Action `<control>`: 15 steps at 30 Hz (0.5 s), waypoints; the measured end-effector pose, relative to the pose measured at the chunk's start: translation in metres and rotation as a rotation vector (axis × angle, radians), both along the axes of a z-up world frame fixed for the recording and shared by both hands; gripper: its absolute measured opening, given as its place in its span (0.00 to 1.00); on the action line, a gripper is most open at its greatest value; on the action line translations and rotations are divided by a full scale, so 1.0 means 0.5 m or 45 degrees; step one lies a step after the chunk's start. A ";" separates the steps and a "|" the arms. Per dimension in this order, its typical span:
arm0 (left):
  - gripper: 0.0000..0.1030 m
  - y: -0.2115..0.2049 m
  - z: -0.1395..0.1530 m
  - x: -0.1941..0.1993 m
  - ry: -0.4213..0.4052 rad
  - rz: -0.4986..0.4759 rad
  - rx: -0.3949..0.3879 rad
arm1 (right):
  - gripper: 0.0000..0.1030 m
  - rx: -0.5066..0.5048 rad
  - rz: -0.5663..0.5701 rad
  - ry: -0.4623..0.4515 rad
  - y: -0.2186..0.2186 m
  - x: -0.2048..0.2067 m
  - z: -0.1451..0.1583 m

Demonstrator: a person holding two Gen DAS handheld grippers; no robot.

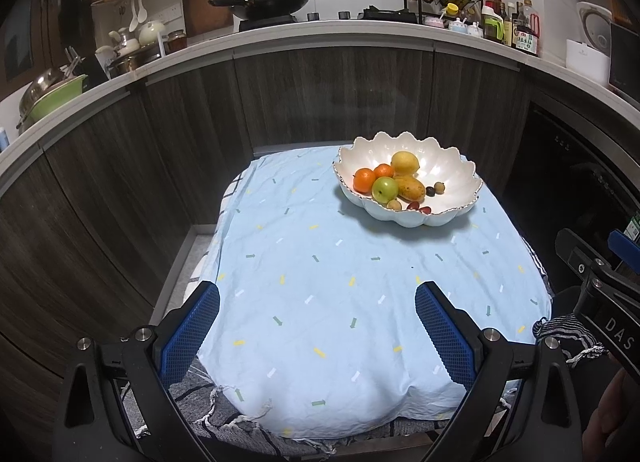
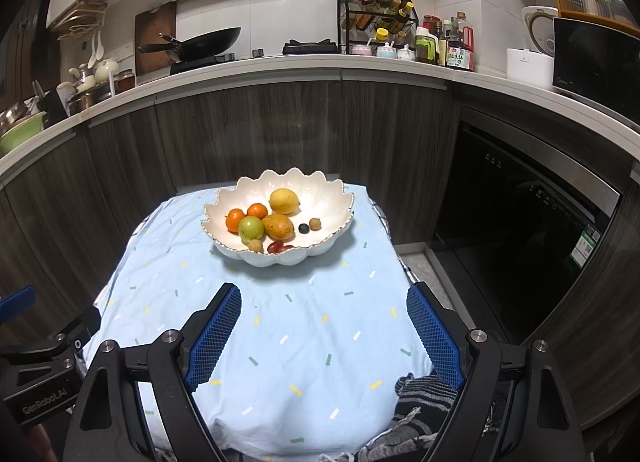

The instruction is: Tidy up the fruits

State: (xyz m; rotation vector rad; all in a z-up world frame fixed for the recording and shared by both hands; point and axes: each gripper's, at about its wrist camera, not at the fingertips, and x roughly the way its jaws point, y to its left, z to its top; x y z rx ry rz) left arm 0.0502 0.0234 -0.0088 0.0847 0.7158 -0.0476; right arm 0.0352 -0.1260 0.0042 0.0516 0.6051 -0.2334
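Left gripper (image 1: 317, 316) and right gripper (image 2: 323, 320) both spread wide, apparently level

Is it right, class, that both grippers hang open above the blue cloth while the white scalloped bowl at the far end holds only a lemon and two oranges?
Not quite. Besides the lemon and two oranges, the bowl holds a green apple, a mango and several small fruits, as the right wrist view shows. The rest stands.

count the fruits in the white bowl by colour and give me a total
Orange: 2, two small citrus and
Yellow: 1, a lemon
Yellow-brown: 1, a mango
Green: 1, a round green fruit
Tan: 2, small round fruits and
Dark: 1, a small dark fruit
Red: 2, small red fruits and
Total: 10, all inside the bowl
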 end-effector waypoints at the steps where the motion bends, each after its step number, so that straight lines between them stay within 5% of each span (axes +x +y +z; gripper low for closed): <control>1: 0.97 0.000 0.000 0.000 0.000 0.001 0.000 | 0.83 -0.001 -0.001 -0.002 -0.001 -0.001 0.000; 15: 0.97 0.000 0.001 -0.001 0.003 0.000 0.001 | 0.83 0.008 0.000 0.008 0.001 0.001 -0.003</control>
